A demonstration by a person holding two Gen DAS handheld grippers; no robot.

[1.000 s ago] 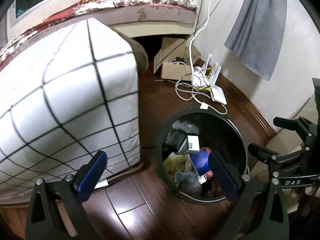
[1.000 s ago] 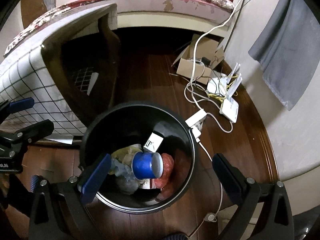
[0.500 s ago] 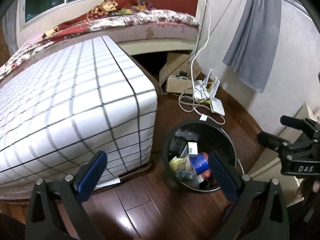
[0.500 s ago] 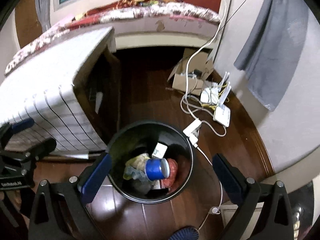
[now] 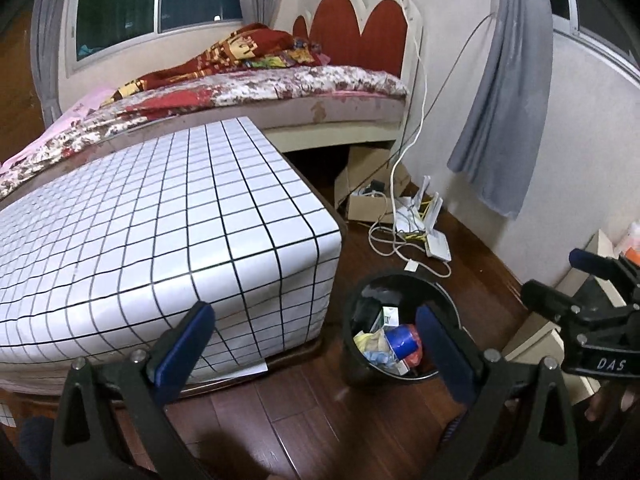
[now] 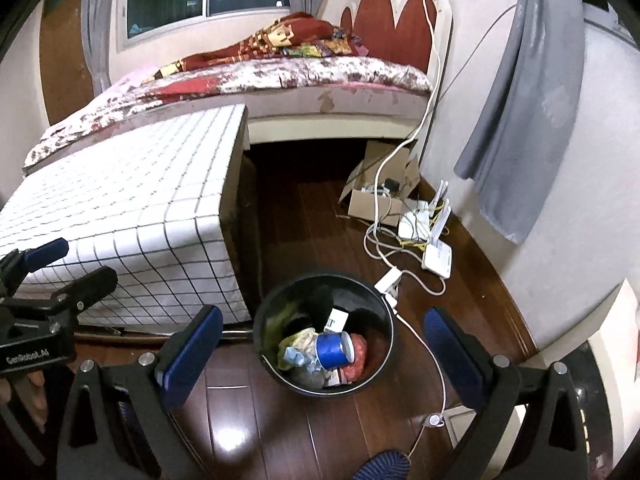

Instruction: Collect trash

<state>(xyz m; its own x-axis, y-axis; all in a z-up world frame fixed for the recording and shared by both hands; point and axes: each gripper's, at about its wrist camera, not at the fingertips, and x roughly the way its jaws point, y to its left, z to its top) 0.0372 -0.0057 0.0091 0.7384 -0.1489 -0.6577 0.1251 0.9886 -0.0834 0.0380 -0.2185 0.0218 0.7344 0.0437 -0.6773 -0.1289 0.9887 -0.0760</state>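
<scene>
Hovering: both grippers hang above the dark floor, nothing between their fingers.
Left gripper: fingers spread wide and empty; bin sits just right of its centre.
Right gripper: fingers equally wide and empty, framing the bin from above.
Trash bin: black, round, on the floor near the right end of the grid-patterned table.
Contents: blue cup on its side on top, a white carton, crumpled wrappers.
Doing it well: judged from here, scan for loose trash next, keeping the fingers clear of the white cables far right of the bin.
Hard to tell: no loose trash shows on the floor; the bin's bottom and the space under the bed are dark.
</scene>
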